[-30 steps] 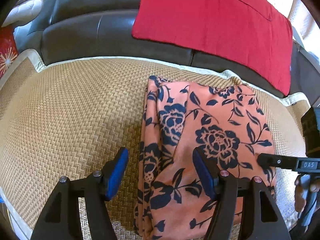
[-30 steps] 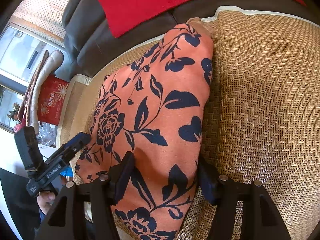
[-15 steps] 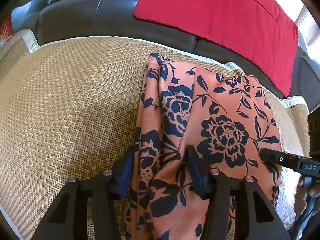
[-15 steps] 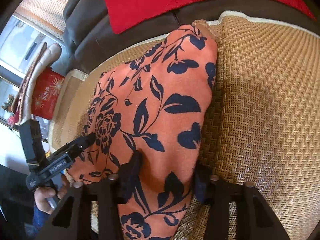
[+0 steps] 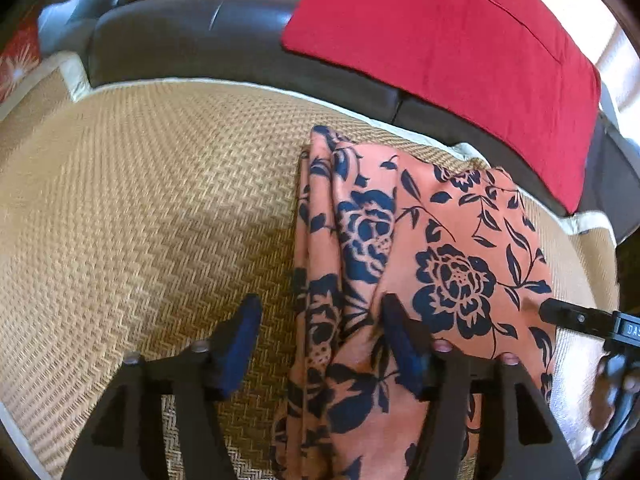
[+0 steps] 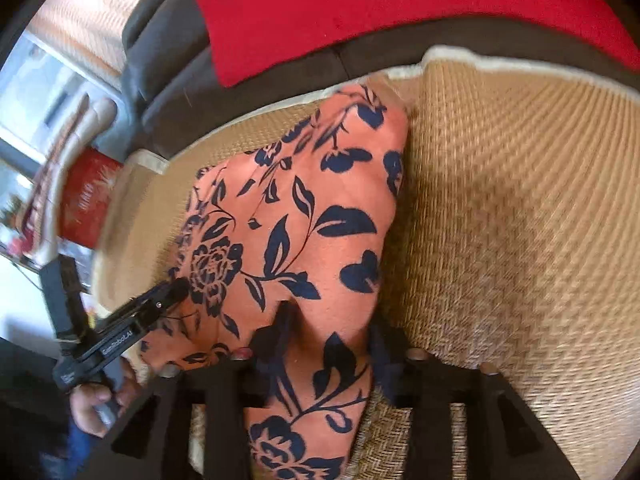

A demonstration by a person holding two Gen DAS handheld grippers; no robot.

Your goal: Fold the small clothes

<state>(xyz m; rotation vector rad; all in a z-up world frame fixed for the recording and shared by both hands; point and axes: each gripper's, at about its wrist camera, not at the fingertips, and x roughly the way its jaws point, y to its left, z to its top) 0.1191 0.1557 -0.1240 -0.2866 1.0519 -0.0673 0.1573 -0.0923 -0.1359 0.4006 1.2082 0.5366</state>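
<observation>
A small orange garment with a dark blue flower print (image 5: 420, 264) lies folded on a woven straw mat (image 5: 152, 208). My left gripper (image 5: 320, 332) is open and straddles the garment's left folded edge, one finger on the mat, one on the cloth. In the right wrist view the garment (image 6: 304, 216) runs between my right gripper's fingers (image 6: 332, 336), which stand close on either side and press into its near right part. The right gripper also shows in the left wrist view (image 5: 576, 320); the left one shows in the right wrist view (image 6: 132, 320).
The mat covers a dark leather sofa (image 5: 188, 36). A red cushion (image 5: 460, 44) leans on the backrest behind the garment. A red bag (image 6: 88, 200) and a window lie beyond the sofa's left end.
My left gripper closed in around the garment's left fold, then opened wide again and shifted left. My right gripper's fingers drew closer together around the cloth.
</observation>
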